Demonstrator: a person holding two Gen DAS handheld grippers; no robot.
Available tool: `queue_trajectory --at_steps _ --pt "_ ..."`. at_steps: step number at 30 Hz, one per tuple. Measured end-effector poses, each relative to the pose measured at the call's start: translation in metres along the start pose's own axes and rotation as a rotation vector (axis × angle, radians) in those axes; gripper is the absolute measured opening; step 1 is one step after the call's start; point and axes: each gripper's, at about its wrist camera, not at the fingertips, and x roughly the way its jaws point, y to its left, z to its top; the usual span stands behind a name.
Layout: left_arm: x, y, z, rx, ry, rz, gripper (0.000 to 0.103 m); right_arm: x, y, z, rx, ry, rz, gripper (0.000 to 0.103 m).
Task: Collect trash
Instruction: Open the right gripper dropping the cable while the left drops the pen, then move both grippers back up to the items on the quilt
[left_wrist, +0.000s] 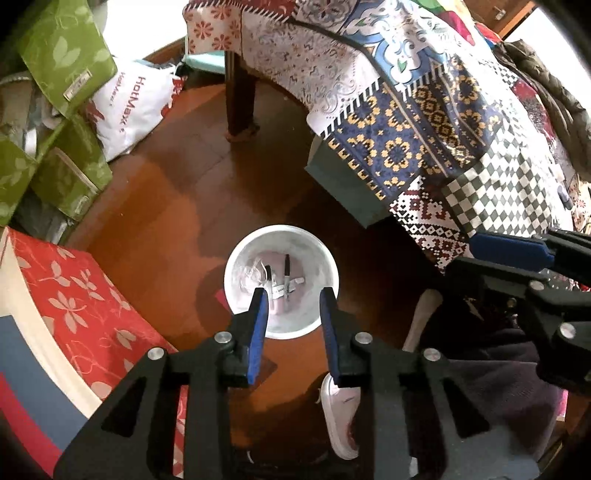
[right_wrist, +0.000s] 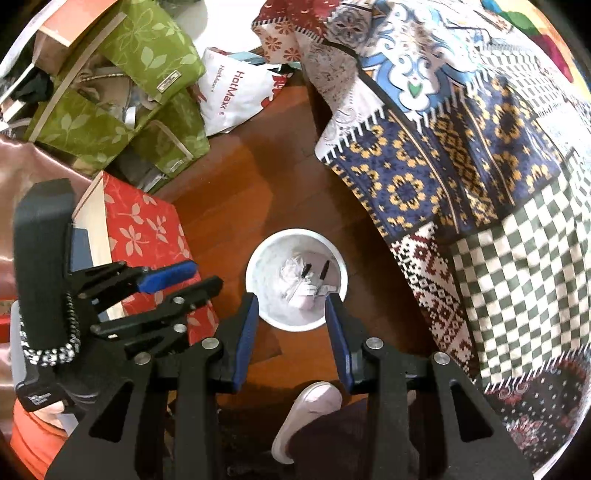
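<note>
- The left gripper (left_wrist: 293, 299) points steeply down with its blue pads (left_wrist: 258, 332) parted by a moderate gap and nothing between them; through the gap shows the inside of the white bin (left_wrist: 236, 258), so the empty jaws look like those of a tool that has let its load go.
- The right gripper (right_wrist: 291, 306) hangs the same way, jaws a little apart and empty, also lined up over that bin. Both being above the opening suits dropping things straight in, not tossing them.
- The trash lies on the bin's floor: two black markers (left_wrist: 286, 275), some crumpled white paper (right_wrist: 291, 269) and a small white slip beside them.
- The bin stands upright on the brown wooden floor (left_wrist: 166, 206), just beside the edge of the patchwork tablecloth (left_wrist: 406, 147), within easy reach of whatever gets cleared off the table.
- A white slipper (left_wrist: 341, 417) of the person shows below the fingers, near the bin.
- Further out, a red floral box (right_wrist: 147, 229), green leaf-print bags (right_wrist: 147, 55) and a white HotMaxx bag (right_wrist: 236, 92) are piled well apart from the bin; whether any of it counts as trash I cannot tell.
</note>
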Motion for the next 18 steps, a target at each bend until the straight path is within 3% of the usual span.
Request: queue_trajectory --at_steps 6,18 --pt "-0.040 -0.011 -0.005 0.011 -0.077 -0.006 0.027 -0.030 -0.004 -0.014 0.003 -0.058 -0.014 0.034" --pt "-0.152 -0.065 -0.016 0.109 -0.326 -0.036 0.027 -0.143 -0.010 -0.051 0.002 -0.312 -0.030 0.034"
